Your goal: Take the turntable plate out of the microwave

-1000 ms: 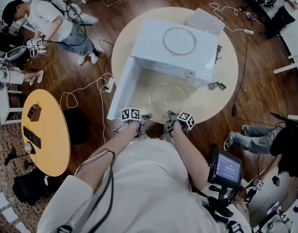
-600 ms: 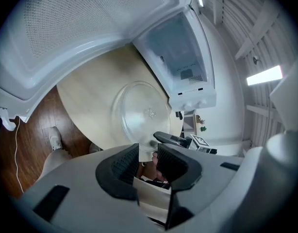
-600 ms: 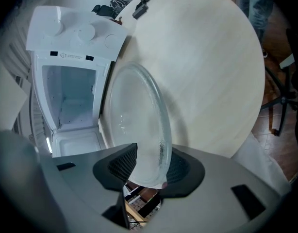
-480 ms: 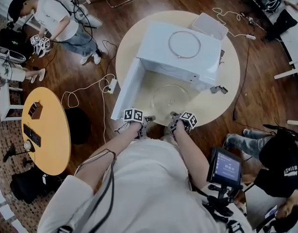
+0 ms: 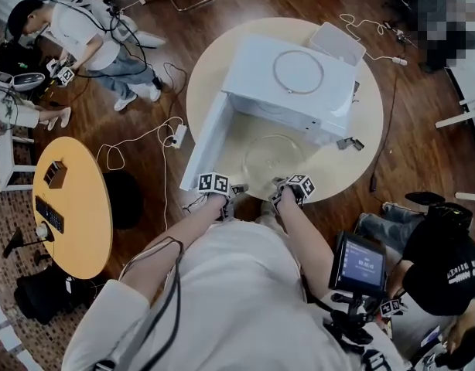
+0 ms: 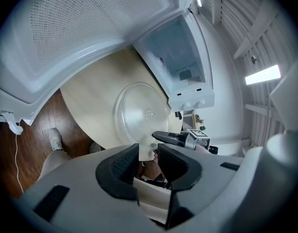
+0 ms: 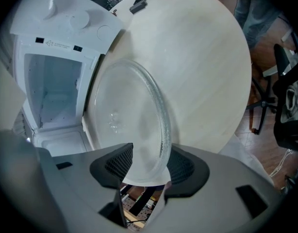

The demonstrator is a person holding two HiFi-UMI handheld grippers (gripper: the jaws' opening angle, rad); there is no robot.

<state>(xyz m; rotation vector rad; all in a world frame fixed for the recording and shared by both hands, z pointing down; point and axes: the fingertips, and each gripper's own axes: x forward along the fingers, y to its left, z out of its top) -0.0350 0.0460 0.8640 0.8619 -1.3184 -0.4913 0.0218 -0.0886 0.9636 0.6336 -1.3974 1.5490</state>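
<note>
The glass plate (image 5: 272, 154) lies flat on the round table (image 5: 353, 153), out of the microwave (image 5: 292, 76), at twelve o'clock from both your tools; your right gripper (image 7: 148, 163) is opening, rim loose between its jaws; your left gripper (image 6: 148, 149) seems to pinch the near rim.

recording lab, monitor rig (image 5: 360, 264), round tables (image 5: 76, 234)

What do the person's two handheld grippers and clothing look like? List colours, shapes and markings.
The left gripper and right gripper have smooth grey bodies ending in two curved jaws lined with black ribbed pads. Each carries a white cube printed with black square markers. The person wears a pale short-sleeved top, with a black cable looped across it.
</note>
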